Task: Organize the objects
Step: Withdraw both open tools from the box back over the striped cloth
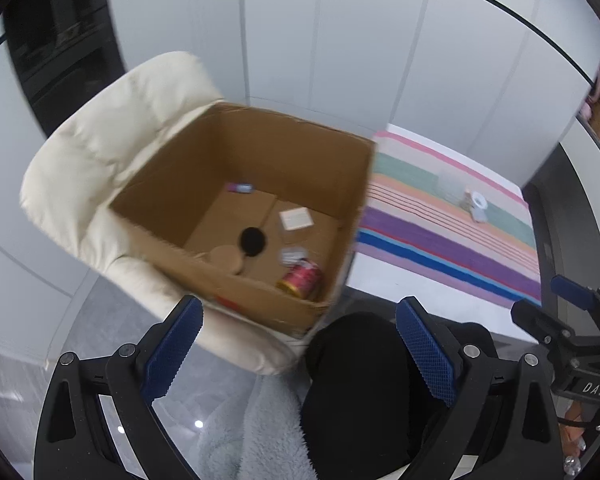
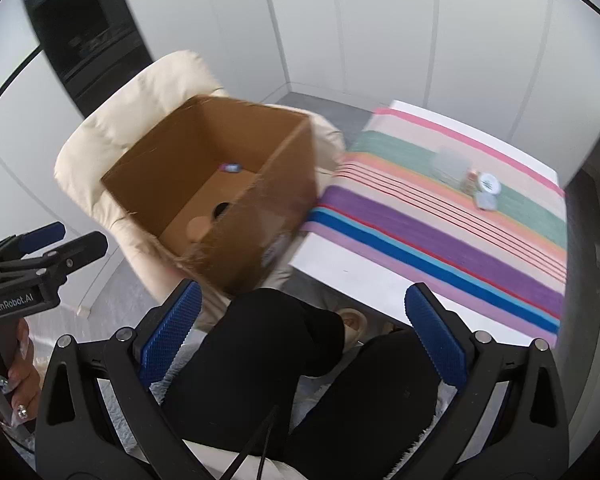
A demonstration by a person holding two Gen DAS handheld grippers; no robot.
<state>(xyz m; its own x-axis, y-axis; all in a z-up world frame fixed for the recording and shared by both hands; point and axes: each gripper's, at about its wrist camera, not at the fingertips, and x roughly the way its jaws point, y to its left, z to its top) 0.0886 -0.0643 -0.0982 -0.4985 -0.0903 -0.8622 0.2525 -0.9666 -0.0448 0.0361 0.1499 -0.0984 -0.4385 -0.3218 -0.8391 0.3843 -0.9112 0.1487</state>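
An open cardboard box (image 1: 172,184) sits on a cream armchair (image 1: 100,136). Inside lie a red can (image 1: 300,278), a white card (image 1: 296,218), a silver packet (image 1: 292,255), a round tan disc (image 1: 224,258), a black round thing (image 1: 253,241) and a small purple item (image 1: 240,188). On the striped table (image 2: 440,248) stand a white round jar (image 2: 489,184), a small grey case (image 2: 485,201) and a clear container (image 2: 450,166). My left gripper (image 1: 300,356) is open and empty, below the box. My right gripper (image 2: 300,344) is open and empty, between box (image 2: 268,208) and table.
The person's black-clad legs (image 2: 284,380) lie under both grippers, on a pale fluffy blanket (image 1: 256,432). White cabinet panels (image 1: 340,40) form the back wall. A dark shelf unit (image 2: 84,28) stands at the far left. The armchair also shows in the right wrist view (image 2: 112,128).
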